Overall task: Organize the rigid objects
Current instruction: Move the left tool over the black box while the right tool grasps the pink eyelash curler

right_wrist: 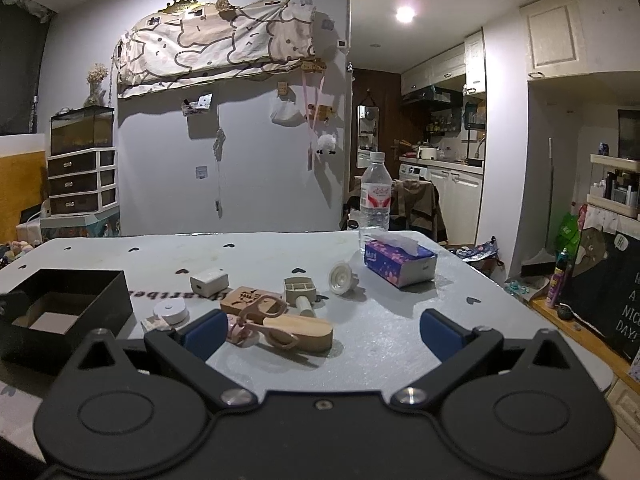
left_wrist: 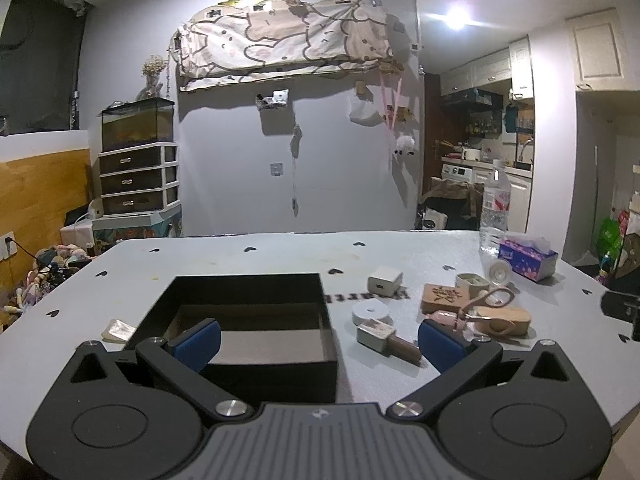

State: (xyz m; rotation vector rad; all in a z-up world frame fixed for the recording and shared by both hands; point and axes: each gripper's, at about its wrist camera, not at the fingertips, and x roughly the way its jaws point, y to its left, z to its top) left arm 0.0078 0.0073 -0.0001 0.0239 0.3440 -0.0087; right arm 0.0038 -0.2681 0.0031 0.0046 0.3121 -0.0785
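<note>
Black box [left_wrist: 256, 320], open-topped and apparently empty, sits left of centre on the grey table [left_wrist: 240, 256]. The clutter lies just right of it: one white cube [left_wrist: 385, 282], one white disc [left_wrist: 371, 313], two wooden blocks [right_wrist: 298, 330], one pair of scissors [right_wrist: 264, 312] lying over them, and a brush-like piece [left_wrist: 386, 340], hard to identify. Bare table lies behind and right of the cluster. One tissue box [right_wrist: 400, 262] and one water bottle [right_wrist: 375, 200] stand near the far edge. Left gripper [left_wrist: 320, 340] spread wide, holding nothing, over the box's near wall. Right gripper [right_wrist: 324, 334] likewise spread, empty. Pale wall and kitchen beyond.
</note>
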